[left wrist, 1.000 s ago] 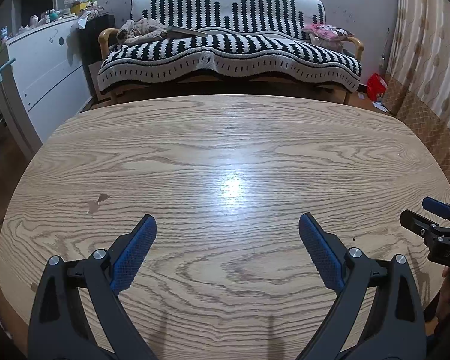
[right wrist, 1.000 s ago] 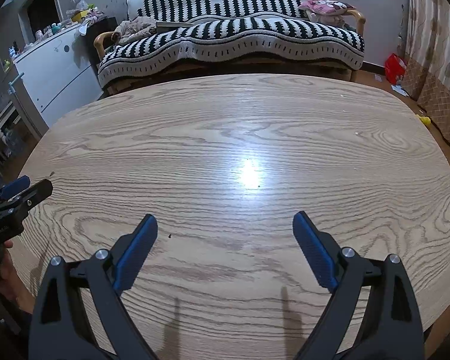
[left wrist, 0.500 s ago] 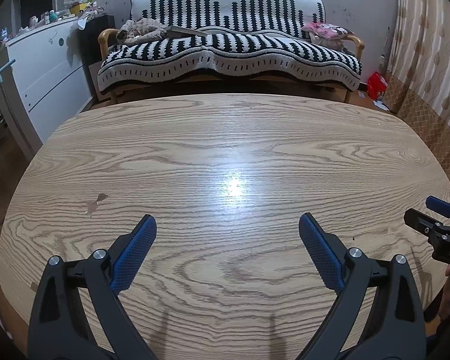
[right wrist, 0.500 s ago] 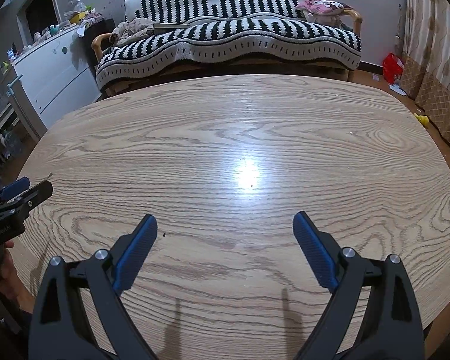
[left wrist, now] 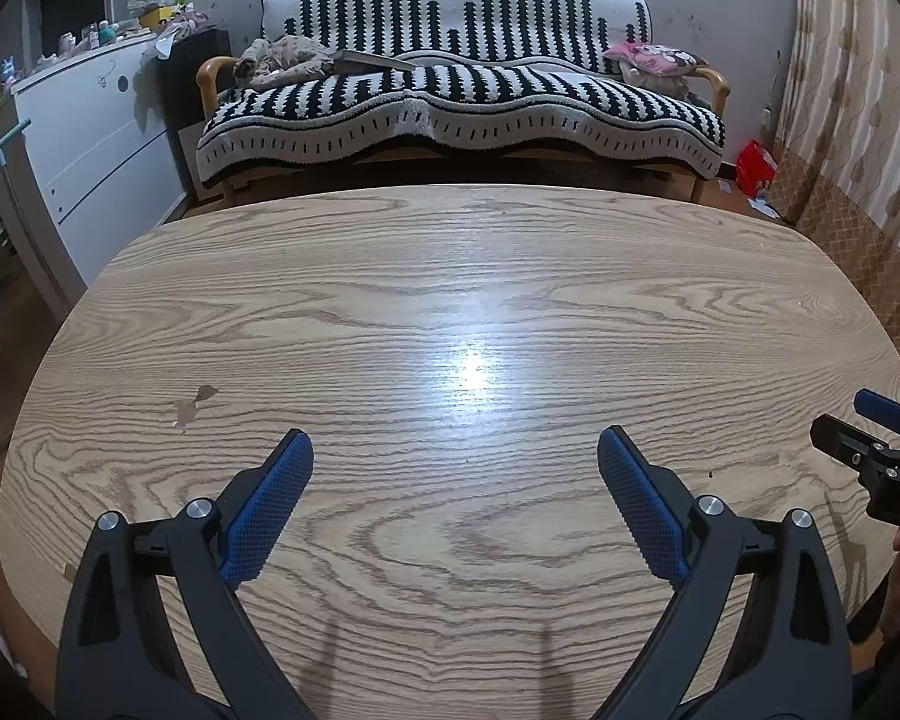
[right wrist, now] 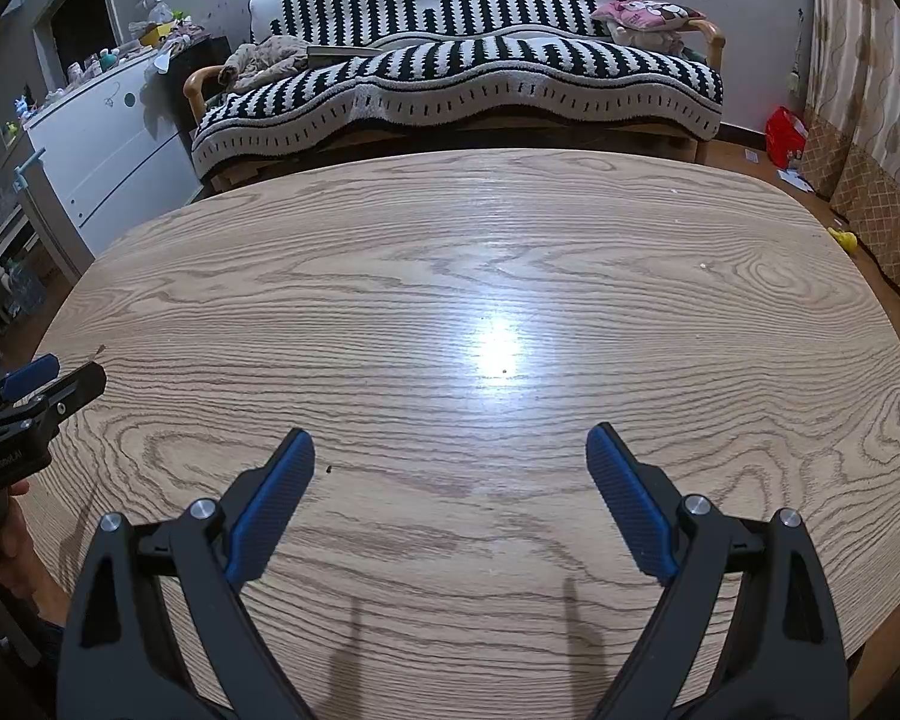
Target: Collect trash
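A: State of the left gripper (left wrist: 455,455)?
B: Jaws spread wide, nothing between the blue pads (left wrist: 267,515); it hovers over the near edge of the wooden table (left wrist: 450,276).
A: The right gripper (right wrist: 450,453)?
B: Likewise released and empty, just to the right of the left one, over the same edge.
A: Location of the trash?
B: No trash shows on the table. Ahead of both grippers lies bare wood with a lamp glare (right wrist: 498,348); beyond the far edge stands a striped sofa (left wrist: 462,96). A red bag (right wrist: 785,133) sits on the floor, far forward-right
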A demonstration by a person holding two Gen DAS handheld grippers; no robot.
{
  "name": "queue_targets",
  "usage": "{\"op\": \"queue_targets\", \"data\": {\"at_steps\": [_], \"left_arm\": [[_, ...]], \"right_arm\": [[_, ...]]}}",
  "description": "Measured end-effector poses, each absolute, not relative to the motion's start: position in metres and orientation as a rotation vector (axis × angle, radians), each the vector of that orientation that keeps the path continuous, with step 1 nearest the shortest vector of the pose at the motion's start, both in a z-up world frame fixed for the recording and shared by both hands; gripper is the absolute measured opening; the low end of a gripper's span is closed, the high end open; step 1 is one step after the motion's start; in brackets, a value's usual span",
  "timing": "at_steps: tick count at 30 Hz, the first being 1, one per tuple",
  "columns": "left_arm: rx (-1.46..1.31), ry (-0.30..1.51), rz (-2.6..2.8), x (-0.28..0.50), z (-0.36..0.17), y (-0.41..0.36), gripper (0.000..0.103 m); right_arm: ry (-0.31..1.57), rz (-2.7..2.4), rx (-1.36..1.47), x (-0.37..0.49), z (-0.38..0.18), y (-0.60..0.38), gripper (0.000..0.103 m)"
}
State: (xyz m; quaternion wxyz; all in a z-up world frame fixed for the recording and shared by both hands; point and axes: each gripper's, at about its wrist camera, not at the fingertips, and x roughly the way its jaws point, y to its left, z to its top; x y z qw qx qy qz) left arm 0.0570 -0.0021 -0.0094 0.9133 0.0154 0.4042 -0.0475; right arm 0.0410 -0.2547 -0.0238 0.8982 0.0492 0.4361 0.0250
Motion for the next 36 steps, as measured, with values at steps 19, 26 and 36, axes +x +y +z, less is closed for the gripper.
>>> {"op": "queue_targets", "data": {"at_steps": [19, 26, 36], "left_arm": [[0.045, 0.832, -0.106, 0.0552, -0.0075, -0.0055, 0.093], [0.063, 0.816, -0.105, 0.0512, -0.0047, -0.0087, 0.093], [0.045, 0.834, -0.094, 0.057, -0.0057, -0.0008, 0.093]], "right_arm": [[0.903, 0.052, 0.101, 0.0408, -0.0238, -0.2546, 0.089], [0.903, 0.052, 0.101, 0.04, -0.024, -0.2557, 0.089], [0.903, 0.052, 0.101, 0.0397, -0.0241, -0.2563, 0.089]]}}
